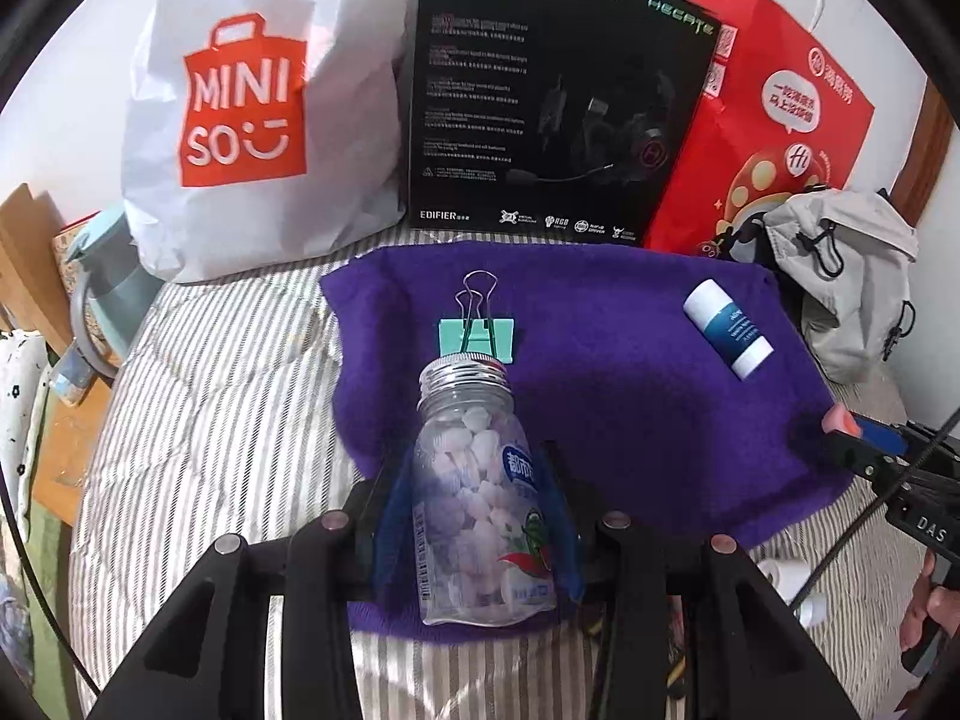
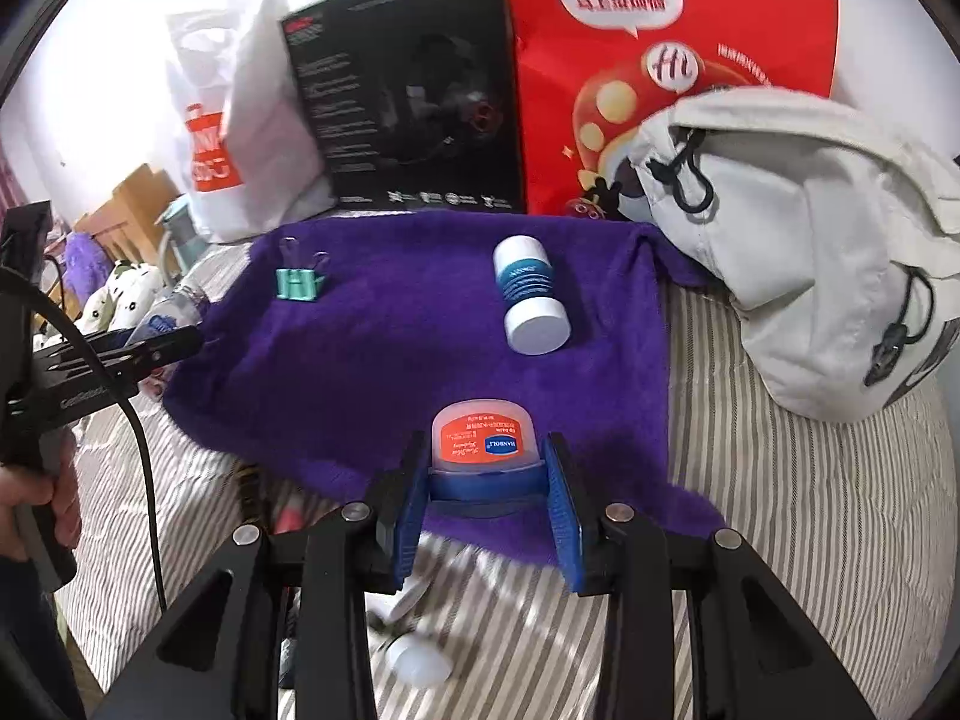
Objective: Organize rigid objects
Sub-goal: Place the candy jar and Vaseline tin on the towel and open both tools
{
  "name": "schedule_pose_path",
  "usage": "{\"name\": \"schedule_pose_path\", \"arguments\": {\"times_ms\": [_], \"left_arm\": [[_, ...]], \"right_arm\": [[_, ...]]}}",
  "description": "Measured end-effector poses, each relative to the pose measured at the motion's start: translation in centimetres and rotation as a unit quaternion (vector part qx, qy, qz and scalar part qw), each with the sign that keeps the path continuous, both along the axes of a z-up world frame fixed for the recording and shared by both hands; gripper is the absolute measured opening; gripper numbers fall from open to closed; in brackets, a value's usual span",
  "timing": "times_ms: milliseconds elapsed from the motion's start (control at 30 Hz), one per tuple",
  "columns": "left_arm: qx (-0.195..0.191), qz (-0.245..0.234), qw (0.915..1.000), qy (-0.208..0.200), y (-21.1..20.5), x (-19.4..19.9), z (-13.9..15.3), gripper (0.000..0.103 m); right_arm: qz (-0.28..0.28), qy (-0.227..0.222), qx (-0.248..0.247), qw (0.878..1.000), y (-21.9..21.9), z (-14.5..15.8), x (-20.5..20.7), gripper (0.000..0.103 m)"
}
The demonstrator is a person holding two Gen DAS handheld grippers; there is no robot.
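Purple towel (image 1: 630, 372) spread on the striped bed (image 1: 210, 420); at left, the left gripper (image 1: 474, 516) pinches a clear candy bottle (image 1: 474, 498) over the towel's near edge, a green binder clip (image 1: 477, 341) lying just beyond the bottle's mouth. Farther right a white-and-blue tube (image 1: 728, 329) lies on the towel. Right gripper (image 2: 489, 501) clamps a small orange-labelled jar (image 2: 483, 435) above the towel's near right edge.

The red bag (image 2: 672, 60) runs off the top edge, its lettering blurred. The grey pouch (image 2: 810, 252) covers the red bag's lower right corner. The binder clip (image 1: 477, 333) is partly hidden behind the bottle (image 1: 480, 510). Small white things (image 2: 417, 660) near the bed's (image 2: 780, 510) near edge are too blurred to name.
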State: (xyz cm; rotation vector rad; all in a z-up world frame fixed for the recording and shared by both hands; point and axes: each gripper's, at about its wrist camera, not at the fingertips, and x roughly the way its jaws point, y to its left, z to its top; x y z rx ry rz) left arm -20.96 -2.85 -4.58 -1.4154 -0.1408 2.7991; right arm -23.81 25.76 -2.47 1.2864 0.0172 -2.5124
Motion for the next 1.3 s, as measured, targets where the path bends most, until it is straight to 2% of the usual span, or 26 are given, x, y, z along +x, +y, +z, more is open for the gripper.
{"name": "schedule_pose_path", "arguments": {"times_ms": [200,533,1067,1200,1300], "left_arm": [[0.002,-0.007,0.9999,-0.009,0.3,-1.7,-1.0,0.039],[0.007,-0.003,0.9997,-0.023,0.2,-3.1,-2.3,0.039],[-0.018,-0.007,0.9987,-0.047,0.8,-4.5,-3.9,0.039],[-0.044,-0.011,0.9977,-0.050,1.5,-4.6,-4.1,0.040],[-0.043,-0.010,0.9978,-0.049,1.4,-4.6,-4.1,0.040]], "right_arm": [[-0.012,-0.023,0.014,1.000,0.4,-2.2,-2.7,0.037],[-0.010,-0.031,0.045,0.998,-0.1,-4.4,-5.6,0.037],[0.009,-0.017,0.078,0.997,-1.1,-5.2,-6.7,0.037],[0.017,-0.024,0.081,0.996,-1.1,-5.0,-6.9,0.041],[0.020,-0.032,0.082,0.996,-1.1,-4.8,-6.8,0.045]]}}
